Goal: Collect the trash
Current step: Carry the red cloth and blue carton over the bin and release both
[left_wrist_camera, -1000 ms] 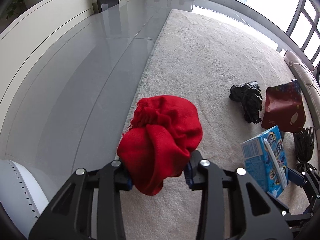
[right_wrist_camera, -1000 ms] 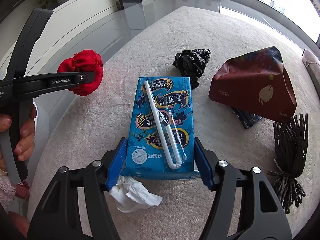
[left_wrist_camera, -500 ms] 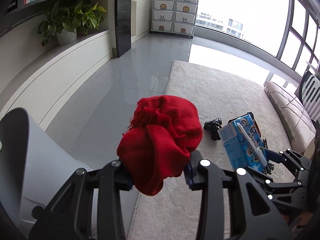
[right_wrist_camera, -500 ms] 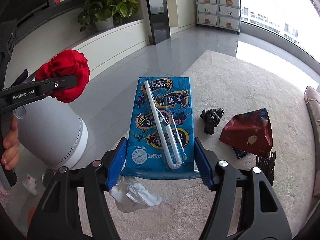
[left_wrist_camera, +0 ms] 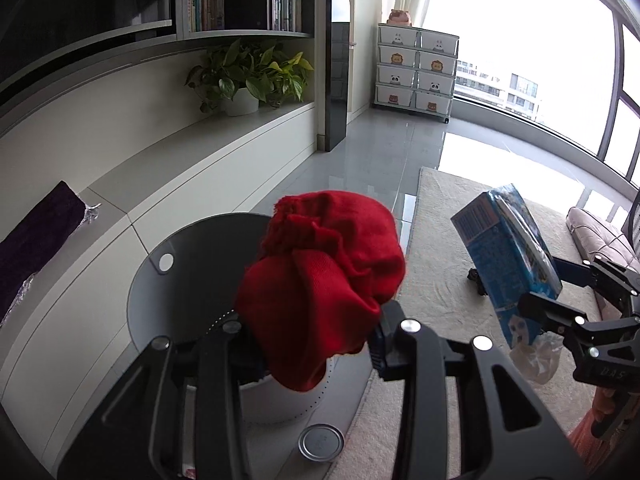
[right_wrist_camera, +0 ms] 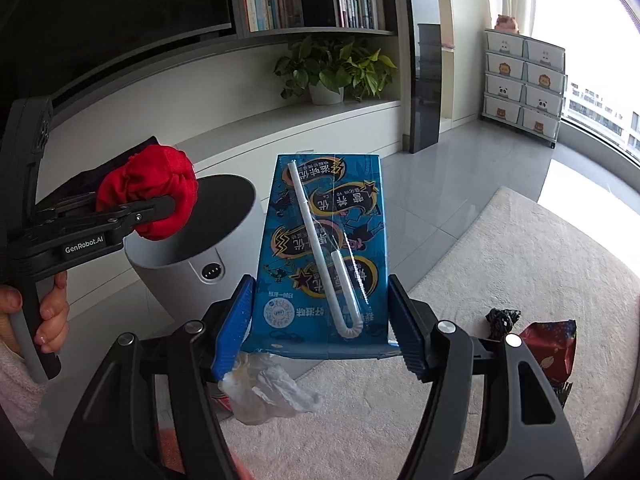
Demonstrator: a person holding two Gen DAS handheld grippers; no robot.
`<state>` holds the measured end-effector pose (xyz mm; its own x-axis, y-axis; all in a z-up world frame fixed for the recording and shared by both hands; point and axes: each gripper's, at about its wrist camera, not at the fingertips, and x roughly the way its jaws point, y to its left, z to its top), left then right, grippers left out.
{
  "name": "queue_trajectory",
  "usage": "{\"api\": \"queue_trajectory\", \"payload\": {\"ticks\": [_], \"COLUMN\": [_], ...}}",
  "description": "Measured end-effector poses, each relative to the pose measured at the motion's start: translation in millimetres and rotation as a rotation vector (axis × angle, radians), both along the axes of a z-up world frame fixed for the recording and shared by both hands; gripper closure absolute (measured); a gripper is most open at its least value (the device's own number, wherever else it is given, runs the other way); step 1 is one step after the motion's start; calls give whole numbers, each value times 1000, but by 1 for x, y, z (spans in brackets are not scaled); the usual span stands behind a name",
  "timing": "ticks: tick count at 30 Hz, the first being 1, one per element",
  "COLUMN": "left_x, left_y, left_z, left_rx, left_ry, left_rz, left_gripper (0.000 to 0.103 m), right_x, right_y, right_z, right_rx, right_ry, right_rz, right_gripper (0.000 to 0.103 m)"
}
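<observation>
My left gripper [left_wrist_camera: 316,344] is shut on a crumpled red cloth [left_wrist_camera: 324,280] and holds it over the open mouth of a grey round trash bin [left_wrist_camera: 184,280]. The right wrist view shows the same cloth [right_wrist_camera: 152,192] above the bin [right_wrist_camera: 192,256]. My right gripper [right_wrist_camera: 320,320] is shut on a blue drink carton [right_wrist_camera: 324,252] with a white straw taped to it, and a crumpled white tissue [right_wrist_camera: 268,392] hangs under the carton. The carton also shows at the right of the left wrist view [left_wrist_camera: 508,256].
A black bag [right_wrist_camera: 502,320] and a dark red paper bag [right_wrist_camera: 552,344] lie on the beige carpet [right_wrist_camera: 520,264]. A round metal lid [left_wrist_camera: 322,442] lies on the floor beside the bin. A low white shelf with a potted plant [left_wrist_camera: 248,80] runs along the wall.
Both grippers have risen and swung from the carpet toward the bin. The red cloth is now over the bin's mouth and the carton is beside the bin.
</observation>
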<state>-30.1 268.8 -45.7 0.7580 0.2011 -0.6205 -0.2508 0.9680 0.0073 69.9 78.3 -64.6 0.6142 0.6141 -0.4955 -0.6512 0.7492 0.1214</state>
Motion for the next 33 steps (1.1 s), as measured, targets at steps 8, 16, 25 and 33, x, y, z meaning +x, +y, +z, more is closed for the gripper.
{"api": "queue_trajectory", "payload": {"ticks": [8, 16, 25, 33], "left_x": [-58, -78, -56, 3], "left_y": [55, 80, 92, 81], "left_z": [16, 15, 8, -8], "left_rx": [11, 9, -5, 18], "left_ry": [-14, 1, 24, 78], "left_rz": [123, 173, 160, 138], "left_gripper": [65, 65, 65, 49], "right_x": [-8, 5, 3, 0], "right_y": [93, 183, 170, 103], "right_z": [43, 56, 57, 43], "right_rx": [-22, -61, -40, -27], "right_ry": [-43, -34, -44, -23], "right_rz": [171, 233, 229, 178], "right_gripper": [40, 19, 19, 19]}}
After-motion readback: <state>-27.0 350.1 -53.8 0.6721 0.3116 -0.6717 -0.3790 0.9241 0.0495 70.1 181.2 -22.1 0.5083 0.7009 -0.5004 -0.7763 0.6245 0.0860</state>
